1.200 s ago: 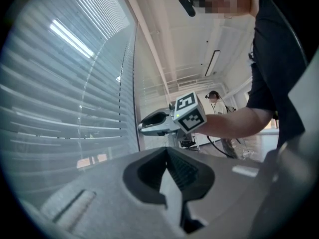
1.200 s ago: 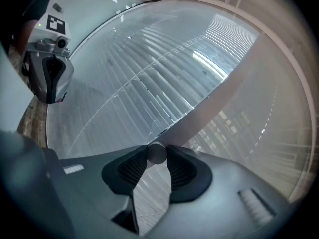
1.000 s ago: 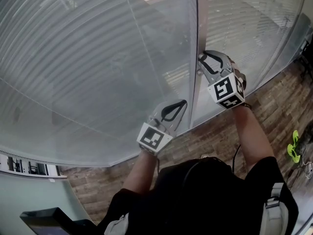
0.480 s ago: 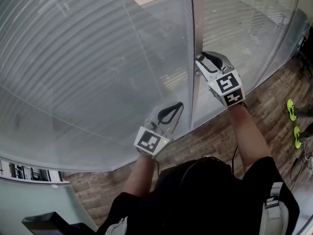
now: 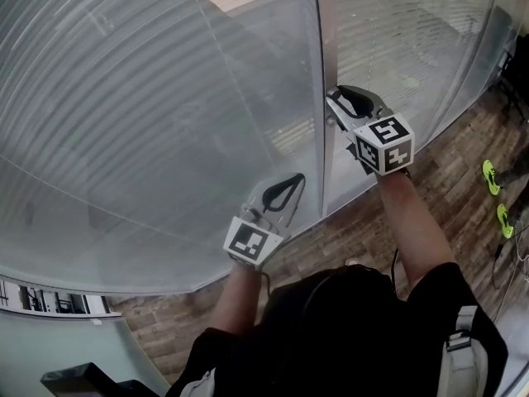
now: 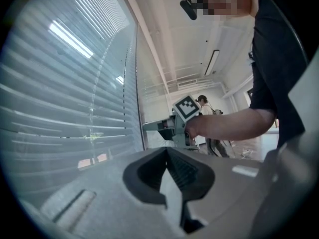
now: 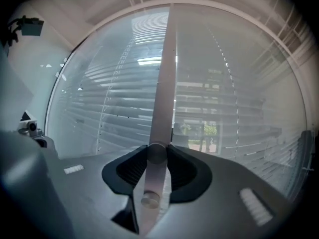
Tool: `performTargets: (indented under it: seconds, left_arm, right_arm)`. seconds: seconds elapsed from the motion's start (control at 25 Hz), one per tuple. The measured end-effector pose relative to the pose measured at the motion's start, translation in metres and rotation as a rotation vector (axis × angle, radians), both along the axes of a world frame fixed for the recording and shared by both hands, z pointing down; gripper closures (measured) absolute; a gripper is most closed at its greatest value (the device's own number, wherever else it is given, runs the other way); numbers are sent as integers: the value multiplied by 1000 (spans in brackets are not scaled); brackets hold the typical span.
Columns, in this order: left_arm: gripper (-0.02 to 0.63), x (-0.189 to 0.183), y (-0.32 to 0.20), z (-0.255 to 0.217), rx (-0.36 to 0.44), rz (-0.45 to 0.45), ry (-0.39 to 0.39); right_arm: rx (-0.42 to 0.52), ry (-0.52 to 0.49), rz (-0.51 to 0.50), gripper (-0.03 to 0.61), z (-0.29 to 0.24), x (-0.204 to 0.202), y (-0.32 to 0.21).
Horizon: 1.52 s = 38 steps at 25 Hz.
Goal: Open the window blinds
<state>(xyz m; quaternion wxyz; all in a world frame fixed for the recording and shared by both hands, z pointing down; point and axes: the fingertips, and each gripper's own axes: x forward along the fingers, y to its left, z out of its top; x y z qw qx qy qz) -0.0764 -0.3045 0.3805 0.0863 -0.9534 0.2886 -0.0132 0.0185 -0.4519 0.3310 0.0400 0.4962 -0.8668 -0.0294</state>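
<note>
Centre-right of the frame, the right tongs (image 5: pixel 335 99) clamp the blinds' (image 5: pixel 149 114) tilt wand (image 7: pixel 163 98). Lower left, the left tongs (image 5: pixel 291 185) are closed and empty beside the slats.

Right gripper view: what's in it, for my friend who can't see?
The right gripper is shut on a thin grey rod hanging in front of the pale window blinds, which fill the view behind it.
</note>
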Motion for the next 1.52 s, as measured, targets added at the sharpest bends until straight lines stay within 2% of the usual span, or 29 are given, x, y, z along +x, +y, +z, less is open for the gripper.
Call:
performTargets:
  seconds: [0.24,0.6,0.84,1.52]
  left_arm:
    - [609,2,2,-1,-21,17,13]
    - [609,4,3,8,-35,25,19]
    - [609,0,3,10,-35,17,31]
    - [609,7,3,5,-34,22,47]
  right_arm:
    - [-49,-114,17,449,-2,0,-1]
    - [-78,-190,40,451,-2,2,-2]
    - [-112,-321,26,451,-1,4,0]
    - [-94,-265,35,451,-4,3,0]
